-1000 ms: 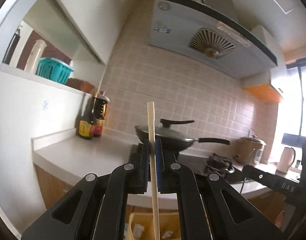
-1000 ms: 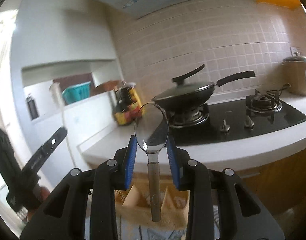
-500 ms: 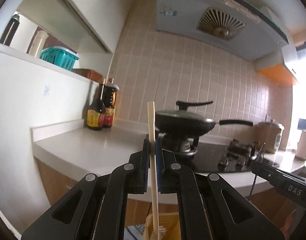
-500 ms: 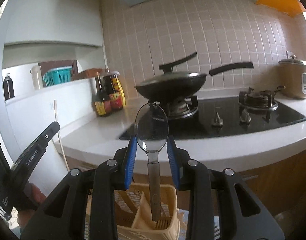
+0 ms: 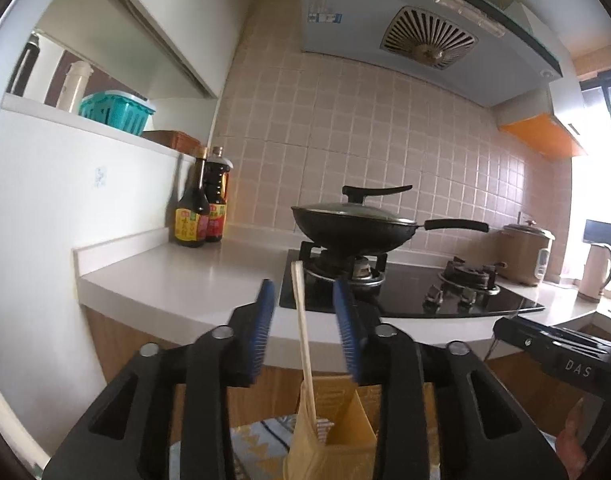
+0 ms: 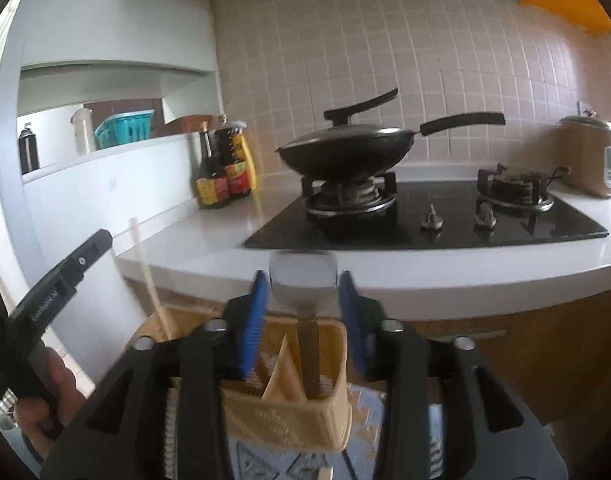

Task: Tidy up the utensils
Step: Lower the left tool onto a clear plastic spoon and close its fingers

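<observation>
A pale wooden chopstick point(image 5: 303, 336) stands upright between the spread jaws of my left gripper point(image 5: 304, 304), touching neither pad, its lower end in a yellow utensil holder point(image 5: 329, 444). In the right wrist view a metal spoon point(image 6: 303, 280) stands bowl up between the spread jaws of my right gripper point(image 6: 303, 292), its handle in a compartment of the holder point(image 6: 289, 412). The chopstick point(image 6: 147, 276) shows there too, at the holder's left end. Both grippers are open, just above the holder.
The holder stands on a patterned blue mat point(image 6: 265, 460). Behind is a white counter point(image 5: 185, 276) with a black hob point(image 6: 425, 224), a lidded wok point(image 6: 345, 152), sauce bottles point(image 5: 199, 216) and a rice cooker point(image 6: 589, 156). The other gripper's body point(image 5: 553, 348) is at the right.
Both grippers have lowered toward the holder and opened. The chopstick and the spoon have been let go and now stand in the holder.
</observation>
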Motion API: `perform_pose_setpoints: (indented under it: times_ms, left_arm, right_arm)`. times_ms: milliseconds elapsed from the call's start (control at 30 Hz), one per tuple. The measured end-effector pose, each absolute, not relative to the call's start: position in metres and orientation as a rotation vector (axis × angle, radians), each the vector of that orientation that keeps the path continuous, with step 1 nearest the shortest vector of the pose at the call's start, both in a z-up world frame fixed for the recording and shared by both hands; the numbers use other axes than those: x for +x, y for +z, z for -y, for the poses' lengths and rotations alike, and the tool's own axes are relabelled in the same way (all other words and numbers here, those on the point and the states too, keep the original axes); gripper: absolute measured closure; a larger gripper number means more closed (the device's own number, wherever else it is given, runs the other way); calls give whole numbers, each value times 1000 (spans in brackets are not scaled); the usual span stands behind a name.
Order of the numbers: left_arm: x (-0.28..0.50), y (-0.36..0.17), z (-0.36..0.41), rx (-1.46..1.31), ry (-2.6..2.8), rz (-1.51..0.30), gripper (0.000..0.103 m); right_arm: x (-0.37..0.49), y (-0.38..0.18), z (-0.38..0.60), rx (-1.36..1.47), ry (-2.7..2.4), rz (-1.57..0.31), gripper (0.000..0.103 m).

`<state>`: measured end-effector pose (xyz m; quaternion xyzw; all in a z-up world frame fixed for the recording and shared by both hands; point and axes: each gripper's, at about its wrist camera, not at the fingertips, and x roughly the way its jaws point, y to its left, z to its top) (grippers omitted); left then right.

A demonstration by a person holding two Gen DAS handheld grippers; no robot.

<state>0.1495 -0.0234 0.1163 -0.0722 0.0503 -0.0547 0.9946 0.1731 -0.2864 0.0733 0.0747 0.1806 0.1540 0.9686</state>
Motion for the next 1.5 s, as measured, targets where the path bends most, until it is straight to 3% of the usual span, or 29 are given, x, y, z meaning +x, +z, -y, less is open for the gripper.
perform_pose_setpoints:
  times_ms: [367,667,900,1167,1500]
  left_arm:
    - [95,150,9,-170,-226,-198,66]
    - [88,135,12,-217,-456,-592,65]
    - [91,87,23,-174,-511,-856,65]
    - [87,-5,27,-61,-523,-1145,65]
    - [83,-44,46,45,-438,-1209,65]
  right_arm:
    - [126,98,297,142,350,-519,60]
    - [96,101,297,106,336,-785,60]
    - [88,68,285,53,347,-940,59]
    - [101,6,279,125,397,-1159,59]
    - [117,-35,264,167,380,-1252,59]
